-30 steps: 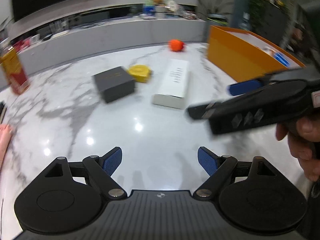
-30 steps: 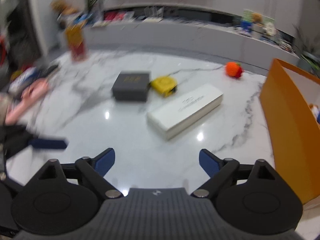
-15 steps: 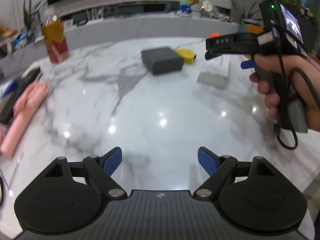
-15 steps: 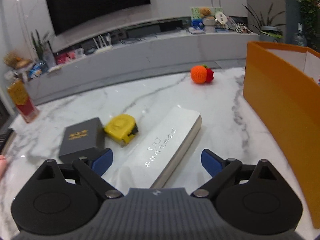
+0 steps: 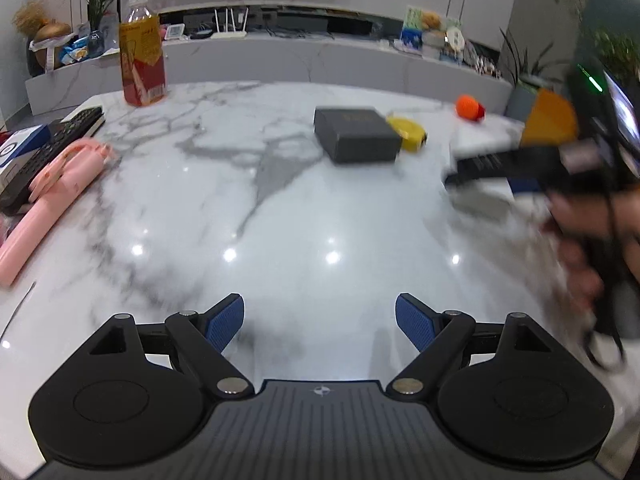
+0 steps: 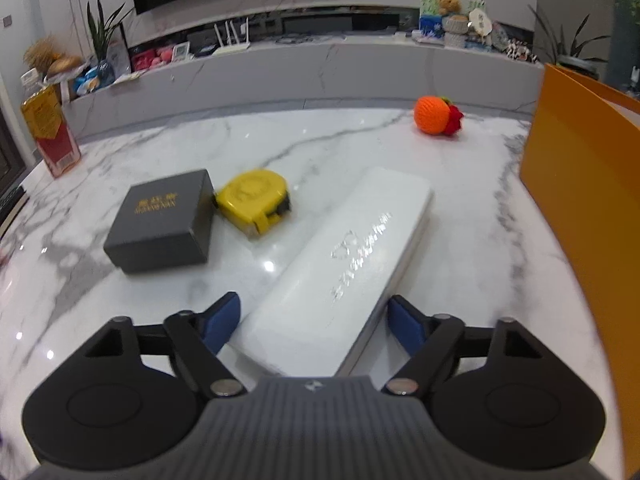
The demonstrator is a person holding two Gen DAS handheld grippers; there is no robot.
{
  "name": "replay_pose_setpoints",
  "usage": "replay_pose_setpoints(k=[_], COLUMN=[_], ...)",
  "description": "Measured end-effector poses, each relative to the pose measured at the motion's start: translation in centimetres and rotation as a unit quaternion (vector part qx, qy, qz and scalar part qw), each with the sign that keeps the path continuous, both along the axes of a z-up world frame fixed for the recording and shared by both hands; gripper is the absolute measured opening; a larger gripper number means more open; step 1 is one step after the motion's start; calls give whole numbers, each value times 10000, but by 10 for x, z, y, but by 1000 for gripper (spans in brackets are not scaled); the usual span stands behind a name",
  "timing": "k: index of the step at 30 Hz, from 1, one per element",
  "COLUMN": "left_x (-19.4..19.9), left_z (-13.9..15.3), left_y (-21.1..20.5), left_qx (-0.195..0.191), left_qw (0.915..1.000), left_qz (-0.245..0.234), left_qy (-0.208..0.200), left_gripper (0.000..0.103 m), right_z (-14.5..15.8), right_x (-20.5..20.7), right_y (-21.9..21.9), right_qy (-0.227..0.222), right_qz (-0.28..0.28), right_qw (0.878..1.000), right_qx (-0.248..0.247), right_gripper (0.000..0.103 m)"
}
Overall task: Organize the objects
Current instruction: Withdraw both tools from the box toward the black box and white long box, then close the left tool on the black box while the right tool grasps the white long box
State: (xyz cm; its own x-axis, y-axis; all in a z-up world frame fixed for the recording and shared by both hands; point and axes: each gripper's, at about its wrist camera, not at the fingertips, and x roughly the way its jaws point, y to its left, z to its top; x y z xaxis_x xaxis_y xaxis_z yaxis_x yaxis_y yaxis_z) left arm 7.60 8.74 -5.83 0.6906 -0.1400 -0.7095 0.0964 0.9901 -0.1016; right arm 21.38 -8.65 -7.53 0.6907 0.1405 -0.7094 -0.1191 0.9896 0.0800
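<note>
A long white box [image 6: 344, 268] lies on the marble table, its near end between the open fingers of my right gripper [image 6: 314, 322], which straddle it without closing. A dark grey box [image 6: 164, 222] and a yellow tape measure [image 6: 256, 200] lie to its left, and an orange knitted toy [image 6: 436, 116] lies farther back. An orange bin [image 6: 580, 200] stands at the right. My left gripper [image 5: 320, 322] is open and empty over bare marble. In its view the right gripper [image 5: 520, 168] is a blur over the white box [image 5: 480, 200], beside the grey box [image 5: 356, 138].
A pink stick-like object [image 5: 52, 196], a black remote [image 5: 44, 152] and a blue-white box [image 5: 20, 144] lie at the table's left edge. A bottle of orange drink [image 5: 142, 64] stands at the back left. A low marble shelf with clutter runs behind the table.
My right gripper has moved forward and down over the white box, whose near end now lies between its fingers. The left wrist view has swung right, bringing the grey box toward centre.
</note>
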Motion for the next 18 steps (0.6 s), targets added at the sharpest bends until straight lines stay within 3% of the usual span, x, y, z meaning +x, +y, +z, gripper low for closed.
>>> replay_pose_setpoints(k=[8,11,18], left_x=[71,95,136], left_z=[18,21,10], left_y=[-35,-49,-67], left_qx=[35,184,535], left_qw=[9989,9979,9972], left_qz=[-146,-163,38], left_qy=[-436,-605,-516], left_gripper=[98,98,98], right_z=[8,7,2], right_x=[-23,-35,-37], right_y=[-34,-41,-41], right_qy=[505,479,280], right_qz=[324,336,321], right_qw=[9982,9981,9980], right_qx=[-48,-187,-473], right_gripper=[68,68,77])
